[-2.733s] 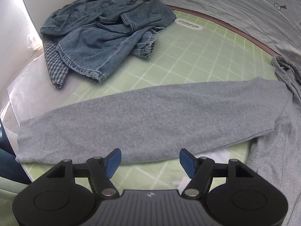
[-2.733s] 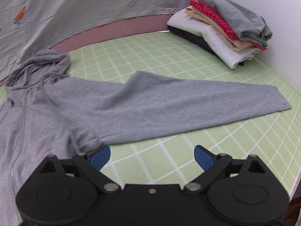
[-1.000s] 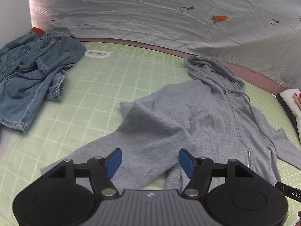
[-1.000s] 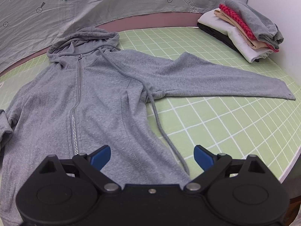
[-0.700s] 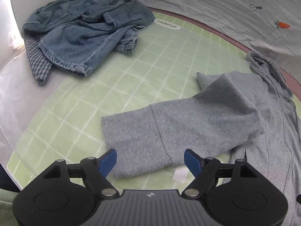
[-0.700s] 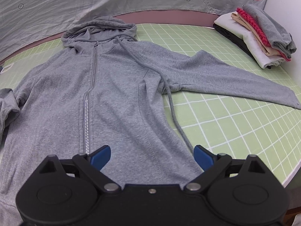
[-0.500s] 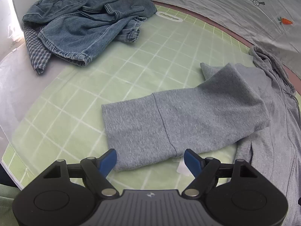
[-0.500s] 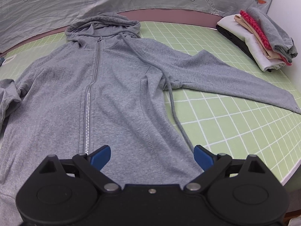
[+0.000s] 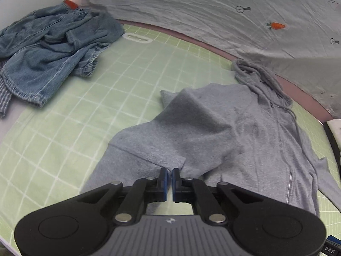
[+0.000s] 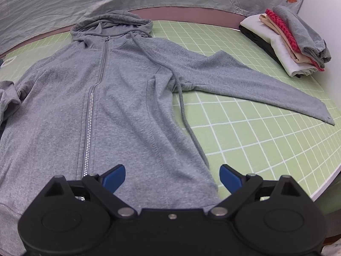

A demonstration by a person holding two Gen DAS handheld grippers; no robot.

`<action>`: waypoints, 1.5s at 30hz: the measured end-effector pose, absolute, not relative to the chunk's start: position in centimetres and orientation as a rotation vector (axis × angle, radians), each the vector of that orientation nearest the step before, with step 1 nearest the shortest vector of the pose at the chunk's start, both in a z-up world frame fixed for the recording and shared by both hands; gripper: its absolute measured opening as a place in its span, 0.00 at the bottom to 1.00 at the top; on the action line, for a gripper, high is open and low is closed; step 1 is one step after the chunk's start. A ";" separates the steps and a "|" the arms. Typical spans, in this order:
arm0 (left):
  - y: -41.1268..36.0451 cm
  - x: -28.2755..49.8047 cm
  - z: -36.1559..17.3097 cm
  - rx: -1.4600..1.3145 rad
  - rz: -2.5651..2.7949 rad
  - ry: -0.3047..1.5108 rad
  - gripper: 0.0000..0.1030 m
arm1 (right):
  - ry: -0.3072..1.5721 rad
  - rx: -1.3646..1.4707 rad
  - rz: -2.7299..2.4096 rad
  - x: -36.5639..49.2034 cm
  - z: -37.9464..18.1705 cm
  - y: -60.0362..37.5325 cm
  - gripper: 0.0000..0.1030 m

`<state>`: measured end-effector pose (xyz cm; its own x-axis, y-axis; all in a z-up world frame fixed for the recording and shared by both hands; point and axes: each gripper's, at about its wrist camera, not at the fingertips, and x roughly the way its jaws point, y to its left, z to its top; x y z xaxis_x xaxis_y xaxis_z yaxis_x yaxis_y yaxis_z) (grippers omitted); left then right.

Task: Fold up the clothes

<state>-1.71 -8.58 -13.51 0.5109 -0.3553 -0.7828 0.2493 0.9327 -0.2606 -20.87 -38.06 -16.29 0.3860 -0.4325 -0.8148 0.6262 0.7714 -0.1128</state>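
A grey zip hoodie (image 10: 127, 98) lies face up on the green grid mat (image 10: 255, 140), hood toward the back. Its right sleeve (image 10: 245, 81) lies stretched out flat toward the mat's right edge. Its left sleeve (image 9: 181, 132) is doubled over and lifted. My left gripper (image 9: 169, 176) is shut on the cuff edge of that sleeve. My right gripper (image 10: 172, 175) is open and empty, above the hoodie's bottom hem.
A heap of blue denim clothes (image 9: 49, 49) lies at the mat's far left. A stack of folded clothes (image 10: 285, 42) sits at the far right corner. A grey printed sheet (image 9: 213, 10) hangs behind the table. The table's edge (image 10: 326, 183) runs close at the right.
My left gripper has shut on the left sleeve's cuff and drawn it toward the hoodie's body. The right gripper has held almost still, open over the hem.
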 end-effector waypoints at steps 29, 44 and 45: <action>-7.6 -2.8 -15.3 -0.012 -0.166 1.066 0.49 | 0.929 0.354 -0.746 -21.1 -17.4 -41.5 0.93; -8.3 -2.0 -16.6 -0.031 -0.230 1.080 0.79 | 0.967 0.279 -0.679 -19.3 -17.3 -39.0 0.93; -8.6 -1.9 -16.7 -0.024 -0.226 1.084 0.79 | 0.968 0.276 -0.679 -19.3 -17.3 -38.9 0.93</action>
